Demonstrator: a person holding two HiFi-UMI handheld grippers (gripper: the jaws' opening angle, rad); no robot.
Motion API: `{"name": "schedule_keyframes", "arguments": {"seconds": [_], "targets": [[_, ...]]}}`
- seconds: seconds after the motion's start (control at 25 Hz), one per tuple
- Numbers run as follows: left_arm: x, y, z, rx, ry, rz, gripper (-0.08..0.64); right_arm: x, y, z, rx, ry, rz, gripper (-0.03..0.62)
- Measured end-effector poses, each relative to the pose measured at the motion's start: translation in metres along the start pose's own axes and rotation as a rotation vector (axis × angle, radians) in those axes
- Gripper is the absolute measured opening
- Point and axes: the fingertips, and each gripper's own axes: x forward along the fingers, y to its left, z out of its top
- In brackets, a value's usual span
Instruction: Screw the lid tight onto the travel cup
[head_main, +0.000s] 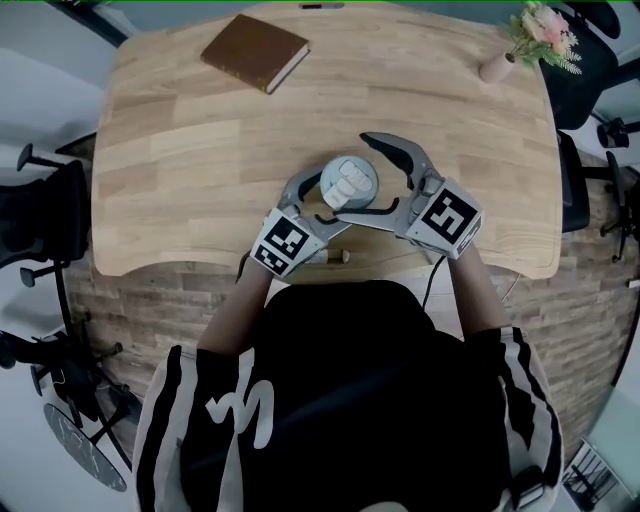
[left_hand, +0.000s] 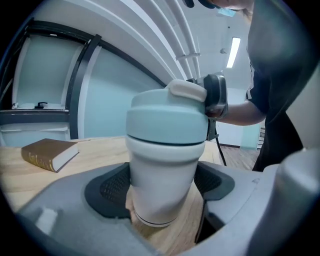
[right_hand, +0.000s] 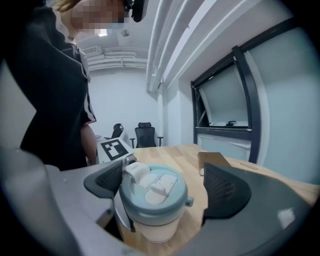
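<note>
A white travel cup (left_hand: 162, 175) stands on the wooden table (head_main: 200, 170) near its front edge, with a pale blue lid (head_main: 350, 182) and a white flip tab on top. My left gripper (head_main: 320, 200) is shut on the cup's lower body, with a dark pad (left_hand: 111, 187) pressed on each side. My right gripper (head_main: 352, 176) straddles the lid (right_hand: 155, 192) from the right and is open. Its near pad (right_hand: 106, 181) lies close to the rim, and the far pad (right_hand: 225, 192) stands clear of it.
A brown book (head_main: 255, 52) lies at the table's far left. A small vase of flowers (head_main: 497, 66) stands at the far right corner. Black office chairs (head_main: 45, 215) flank the table. The person's body is right behind the table's front edge (head_main: 200, 268).
</note>
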Motion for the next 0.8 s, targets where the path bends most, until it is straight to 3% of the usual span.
{"name": "schedule_keyframes", "arguments": {"seconds": [0.2, 0.36, 0.56, 0.8], "targets": [[0.0, 0.0, 0.0, 0.0, 0.006, 0.002, 0.404, 0.005, 0.005, -0.01, -0.047, 0.042, 0.172, 0.488], [0.0, 0.0, 0.0, -0.001, 0.006, 0.006, 0.405, 0.008, 0.012, -0.018, -0.065, 0.081, 0.254, 0.481], [0.0, 0.001, 0.0, -0.003, 0.003, 0.008, 0.403, 0.01, 0.012, -0.018, -0.045, 0.068, 0.247, 0.448], [-0.001, 0.002, 0.001, -0.003, 0.001, 0.01, 0.403, 0.011, 0.008, -0.018, -0.007, 0.058, 0.139, 0.445]]}}
